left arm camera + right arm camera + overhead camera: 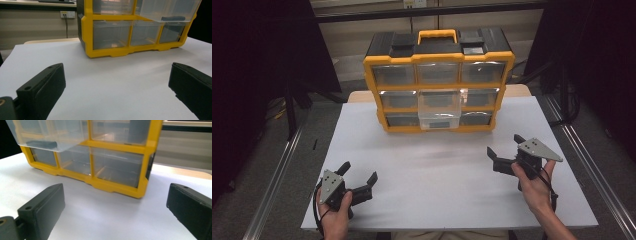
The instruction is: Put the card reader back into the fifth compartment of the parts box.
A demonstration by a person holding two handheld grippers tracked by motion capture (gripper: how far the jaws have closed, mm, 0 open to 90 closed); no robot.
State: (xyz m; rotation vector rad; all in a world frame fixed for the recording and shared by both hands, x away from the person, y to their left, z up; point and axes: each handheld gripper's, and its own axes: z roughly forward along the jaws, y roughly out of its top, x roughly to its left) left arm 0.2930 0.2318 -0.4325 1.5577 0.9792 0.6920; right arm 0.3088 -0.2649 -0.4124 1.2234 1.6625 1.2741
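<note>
Both grippers idle, jaws spread, holding nothing.
Left gripper (358,173) and right gripper (504,145) sit well short of the yellow organizer (438,80); its middle drawer (439,111) sticks out toward them over bare white table (427,170).

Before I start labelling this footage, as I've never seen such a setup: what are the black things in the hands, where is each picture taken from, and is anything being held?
A person holds a hand-operated grasping tool in each hand: the left tool and the right tool. Both stand open and hold nothing. The high view looks down from above the person; each gripper view looks along one tool's own two black jaws. On the white table stands a yellow drawer cabinet with clear drawers. Its middle drawer is pulled out, with a dark object inside.
</note>
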